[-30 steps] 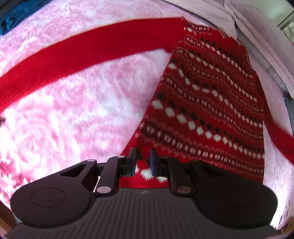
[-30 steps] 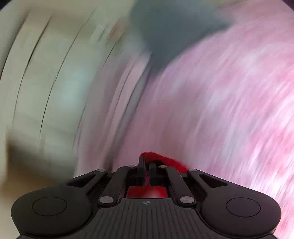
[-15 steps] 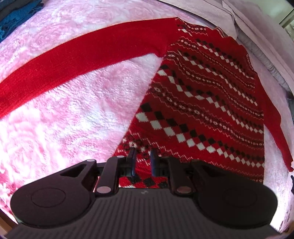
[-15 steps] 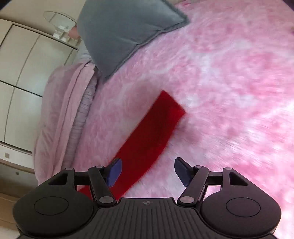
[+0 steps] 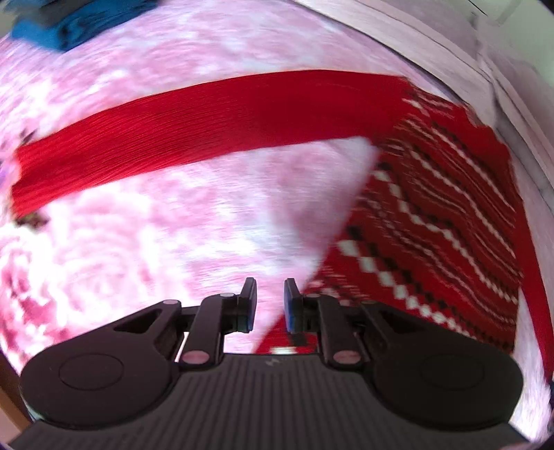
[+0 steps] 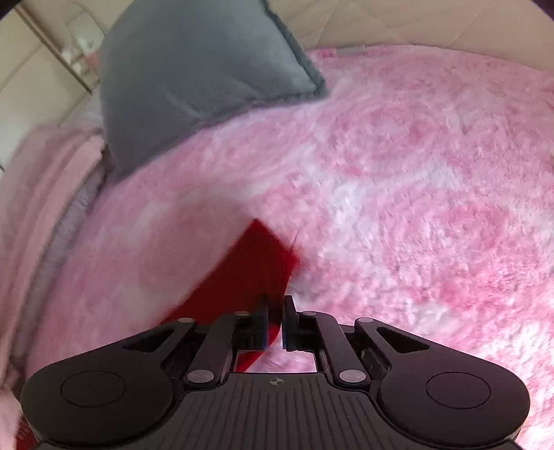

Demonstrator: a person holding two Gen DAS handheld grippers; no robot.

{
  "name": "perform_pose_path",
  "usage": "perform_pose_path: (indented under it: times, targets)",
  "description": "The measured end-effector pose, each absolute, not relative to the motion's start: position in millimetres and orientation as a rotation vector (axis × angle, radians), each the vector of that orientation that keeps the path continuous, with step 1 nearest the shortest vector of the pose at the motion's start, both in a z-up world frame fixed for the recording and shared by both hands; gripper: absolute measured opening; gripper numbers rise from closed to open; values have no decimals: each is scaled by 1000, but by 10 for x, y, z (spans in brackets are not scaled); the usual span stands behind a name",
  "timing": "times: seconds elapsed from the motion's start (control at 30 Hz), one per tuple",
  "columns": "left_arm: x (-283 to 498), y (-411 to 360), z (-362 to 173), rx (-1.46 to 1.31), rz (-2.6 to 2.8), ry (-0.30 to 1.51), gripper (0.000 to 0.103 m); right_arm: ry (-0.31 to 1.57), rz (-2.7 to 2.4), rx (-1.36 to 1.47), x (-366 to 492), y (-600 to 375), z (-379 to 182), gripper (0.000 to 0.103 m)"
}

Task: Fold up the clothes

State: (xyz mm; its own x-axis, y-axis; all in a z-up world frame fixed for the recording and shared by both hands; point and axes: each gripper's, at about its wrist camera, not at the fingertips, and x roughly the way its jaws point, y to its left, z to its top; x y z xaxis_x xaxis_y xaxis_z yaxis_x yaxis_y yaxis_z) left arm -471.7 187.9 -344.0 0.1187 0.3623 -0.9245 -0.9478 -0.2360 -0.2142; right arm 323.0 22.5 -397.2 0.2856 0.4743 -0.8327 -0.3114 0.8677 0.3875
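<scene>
A red knit sweater (image 5: 432, 225) with white and black diamond bands lies flat on the pink fluffy blanket (image 5: 173, 242). Its plain red sleeve (image 5: 207, 128) stretches out to the left. My left gripper (image 5: 270, 294) hovers at the sweater's lower left edge. Its jaws stand a narrow gap apart, with only blanket showing between them. In the right wrist view the other red sleeve (image 6: 242, 270) ends in a cuff just ahead of my right gripper (image 6: 274, 311). That gripper is closed on the sleeve's right edge, and red cloth shows between the fingers.
A grey pillow (image 6: 194, 76) rests at the far left of the blanket (image 6: 398, 207), beside a folded pale pink cover (image 6: 41, 180). A blue garment (image 5: 76, 24) lies at the far left corner. Pale bedding (image 5: 450, 45) borders the sweater's far side.
My right gripper, open half a second ago, has closed on the sleeve near its cuff. My left gripper has slid left off the sweater's hem.
</scene>
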Motion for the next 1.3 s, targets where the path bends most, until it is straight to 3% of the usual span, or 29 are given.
perform_pose_path:
  times: [0.03, 0.1, 0.13, 0.17, 0.5, 0.53, 0.57, 0.6, 0.63, 0.9, 1.13, 1.3]
  targets:
    - [-4802, 1842, -3455, -1220, 1443, 662, 16, 1171, 519, 136, 3203, 231, -3970, 8]
    - [-5002, 1771, -3458, -1240, 1507, 606, 23, 1132, 505, 90, 3074, 277, -3872, 32]
    - [-5112, 1733, -3455, -1252, 1543, 571, 25, 1119, 496, 73, 2969, 289, -3796, 55]
    - [-5239, 1691, -3452, -1269, 1584, 527, 28, 1113, 510, 71, 2850, 289, -3725, 63]
    - [-6507, 1680, -3640, -1401, 1873, 130, 41, 1317, 713, 62, 1530, 438, -3578, 63]
    - [-6604, 1725, -3689, -1415, 1877, 110, 38, 1325, 716, 55, 1409, 469, -3580, 63]
    - [-6683, 1781, -3736, -1424, 1872, 110, 19, 1333, 719, 48, 1289, 501, -3582, 63]
    - [-6726, 1858, -3780, -1424, 1848, 149, 1, 1340, 722, 41, 1168, 532, -3584, 63]
    - [-6758, 1938, -3797, -1409, 1827, 187, 0, 1348, 725, 34, 1047, 563, -3585, 63]
    - [-7184, 2515, -3176, -995, 1771, 256, 0, 1352, 758, -12, 267, 841, -3512, 63]
    - [-7210, 2621, -3780, -1066, 1691, 678, 4, 1332, 804, -117, -131, 1117, -3502, 63]
    - [-7037, 2472, -3806, -977, 1757, 870, 12, 1271, 852, -283, -155, 1233, -3463, 63]
